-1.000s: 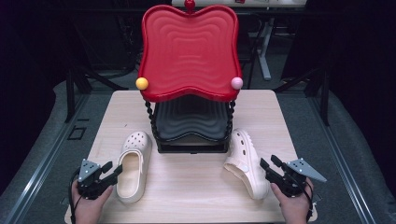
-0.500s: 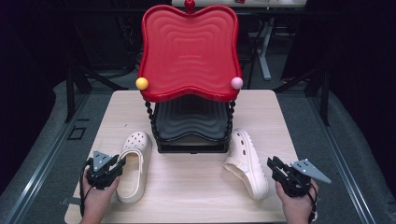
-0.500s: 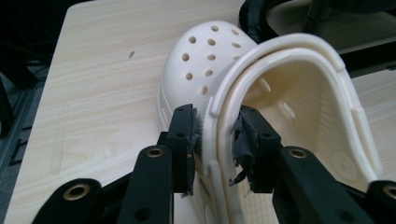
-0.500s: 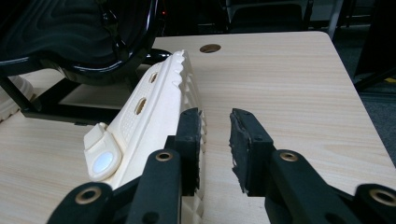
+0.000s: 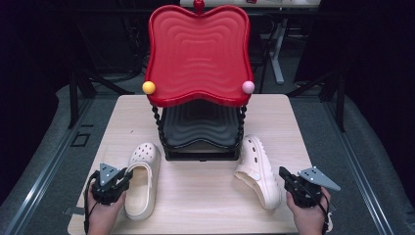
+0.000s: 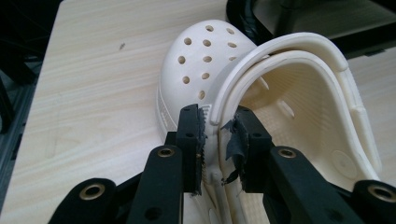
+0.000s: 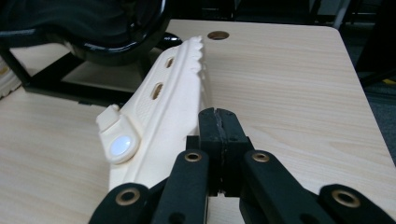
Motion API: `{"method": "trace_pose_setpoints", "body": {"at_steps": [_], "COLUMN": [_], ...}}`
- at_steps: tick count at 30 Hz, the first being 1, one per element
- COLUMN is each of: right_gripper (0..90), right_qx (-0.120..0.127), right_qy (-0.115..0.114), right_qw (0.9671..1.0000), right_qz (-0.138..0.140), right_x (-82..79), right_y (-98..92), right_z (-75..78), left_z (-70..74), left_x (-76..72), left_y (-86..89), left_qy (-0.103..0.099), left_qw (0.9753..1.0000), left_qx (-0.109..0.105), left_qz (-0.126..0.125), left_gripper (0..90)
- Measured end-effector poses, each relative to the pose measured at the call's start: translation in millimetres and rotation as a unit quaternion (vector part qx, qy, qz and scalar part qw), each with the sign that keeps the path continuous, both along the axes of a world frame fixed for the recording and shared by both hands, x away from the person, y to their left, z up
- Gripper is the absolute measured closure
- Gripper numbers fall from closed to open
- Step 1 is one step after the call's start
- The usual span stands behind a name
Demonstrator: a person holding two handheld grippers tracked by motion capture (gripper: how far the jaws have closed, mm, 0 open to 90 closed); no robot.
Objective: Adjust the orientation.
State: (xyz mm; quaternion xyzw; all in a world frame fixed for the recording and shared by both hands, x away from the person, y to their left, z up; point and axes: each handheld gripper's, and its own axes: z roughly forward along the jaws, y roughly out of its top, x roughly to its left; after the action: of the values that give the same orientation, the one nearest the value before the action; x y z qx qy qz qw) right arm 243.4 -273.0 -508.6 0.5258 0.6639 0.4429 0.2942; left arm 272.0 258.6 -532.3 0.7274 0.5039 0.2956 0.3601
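While a person's hands come in at the bottom of the high view, the left tongs (image 5: 121, 179) clamp the side wall of a cream clog (image 5: 142, 178) lying sole down at the lower left of the frame on the pale wooden worktop (image 5: 205, 196). Seen from the left gripper view, the two black jaws pinch the clog's rim where its heel strap (image 6: 299, 60) folds forward, the perforated toe (image 6: 201, 51) pointing toward the upper middle of that frame.

At the lower right of the high view, the right tongs (image 5: 285, 177) sit just beside a second cream clog (image 5: 258, 170), which rests tipped on its side with its toe toward the rack. In the right gripper view the right tongs' jaws stand pressed together with nothing between them, and the clog's ridged sole edge (image 7: 182, 79) runs diagonally up the frame's centre just left of the tips; whether they touch it cannot be told.

Behind both clogs, at the middle of the high view, stands a two-tier rack (image 5: 199, 117): a red wavy tray (image 5: 198, 54) on top, a black tray (image 5: 200, 128) beneath, with a yellow ball (image 5: 149, 87) and a pink ball (image 5: 248, 87) at the red tray's front corners.
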Motion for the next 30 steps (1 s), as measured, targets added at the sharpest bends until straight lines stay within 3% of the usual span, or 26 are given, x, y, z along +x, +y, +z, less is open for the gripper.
{"method": "trace_pose_setpoints", "body": {"at_steps": [7,11,16,18,24,26,30], "right_gripper": [90.0,90.0,90.0,90.0,90.0,90.0,90.0], "right_qx": [-0.047,-0.059,-0.071,-0.072,-0.075,-0.055,-0.045], "right_qy": [0.002,0.007,0.015,0.016,0.015,0.017,0.023], "right_qw": [0.9987,0.9976,0.9964,0.9964,0.9969,0.9983,0.9985], "right_qz": [0.020,0.036,0.045,0.041,0.017,0.007,-0.023], "right_x": [-3.8,-3.1,-0.4,0.0,1.8,3.9,6.9], "right_y": [17.4,27.4,32.7,31.6,23.6,15.2,-1.2], "right_z": [2.6,-0.6,-5.2,-4.4,-3.2,-3.4,-4.5], "left_z": [4.5,2.6,-0.9,-1.8,-0.7,-0.8,-1.5], "left_x": [-9.6,-11.0,-10.6,-11.2,-13.4,-13.4,-13.6], "left_y": [-6.5,-8.1,-5.6,-5.0,-2.5,-1.4,-1.5], "left_qy": [0.021,0.016,0.007,-0.008,-0.020,-0.020,-0.024], "left_qw": [0.9996,0.9997,0.9994,0.9992,0.9985,0.9984,0.9984], "left_qx": [-0.015,-0.008,-0.023,-0.029,-0.036,-0.038,-0.037], "left_qz": [-0.013,-0.019,-0.023,-0.027,-0.037,-0.036,-0.037], "left_gripper": [74.4,73.8,70.6,65.3,62.8,61.9,60.9]}}
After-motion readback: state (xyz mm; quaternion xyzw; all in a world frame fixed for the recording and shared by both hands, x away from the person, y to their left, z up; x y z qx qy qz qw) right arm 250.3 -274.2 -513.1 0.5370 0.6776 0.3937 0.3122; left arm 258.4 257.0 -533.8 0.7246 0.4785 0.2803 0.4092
